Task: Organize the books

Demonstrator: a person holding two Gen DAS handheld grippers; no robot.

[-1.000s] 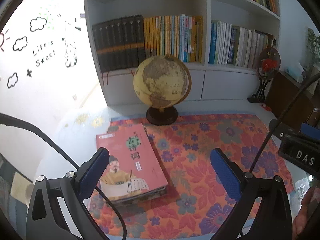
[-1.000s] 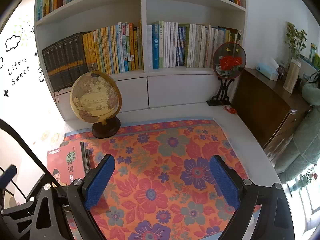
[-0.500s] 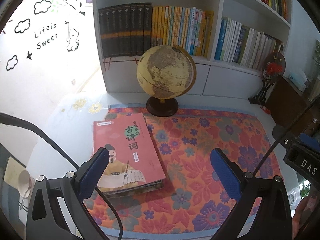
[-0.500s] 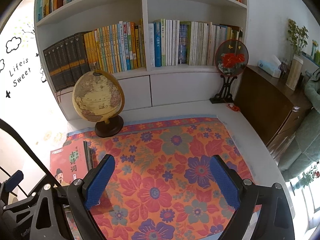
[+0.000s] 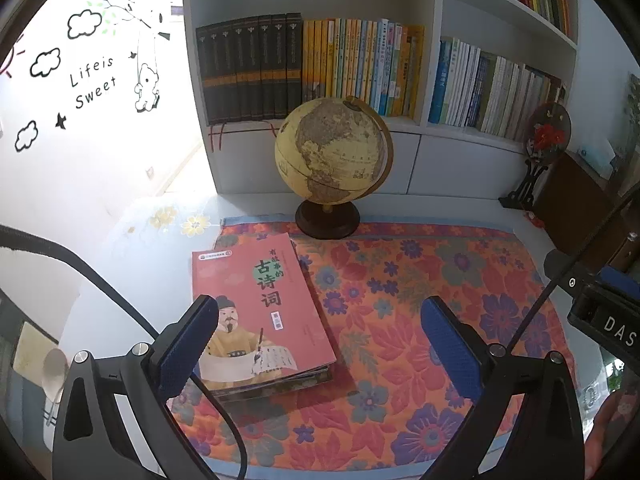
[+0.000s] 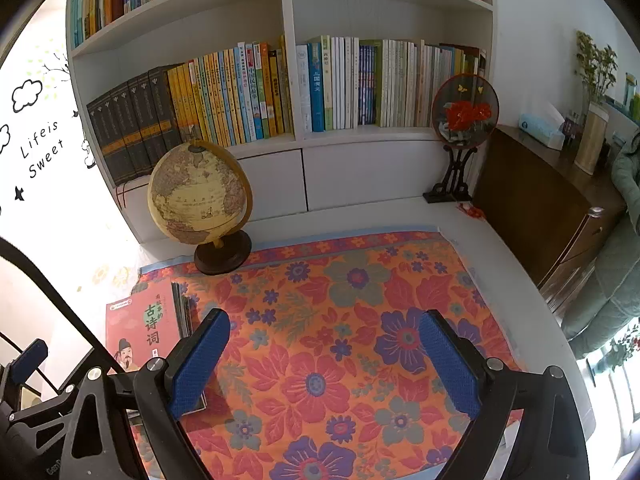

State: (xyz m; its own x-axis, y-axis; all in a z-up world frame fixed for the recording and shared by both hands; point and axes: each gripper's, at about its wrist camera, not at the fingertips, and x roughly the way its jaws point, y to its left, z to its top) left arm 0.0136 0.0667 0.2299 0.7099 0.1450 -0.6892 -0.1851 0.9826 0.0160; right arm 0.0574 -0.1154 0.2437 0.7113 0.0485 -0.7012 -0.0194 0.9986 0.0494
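Note:
A small stack of books (image 5: 260, 312) topped by a red cover with a robed figure lies flat on the left part of the floral cloth (image 5: 420, 280). In the right wrist view the stack (image 6: 144, 328) sits at the lower left. My left gripper (image 5: 316, 340) hovers open above the cloth, its left finger over the stack's near left corner, holding nothing. Farther right, the right gripper (image 6: 324, 364) is open over bare cloth (image 6: 340, 300), to the right of the stack.
A globe (image 5: 332, 152) on a dark base stands at the cloth's back edge. Behind it a white bookshelf (image 6: 288, 136) holds rows of upright books. A round ornament on a black stand (image 6: 464, 120) and a brown cabinet (image 6: 540, 200) are at the right.
The left wrist view has tilted down and pulled back a little, so the stack sits farther from the fingers. The right gripper shifted slightly; both stay open.

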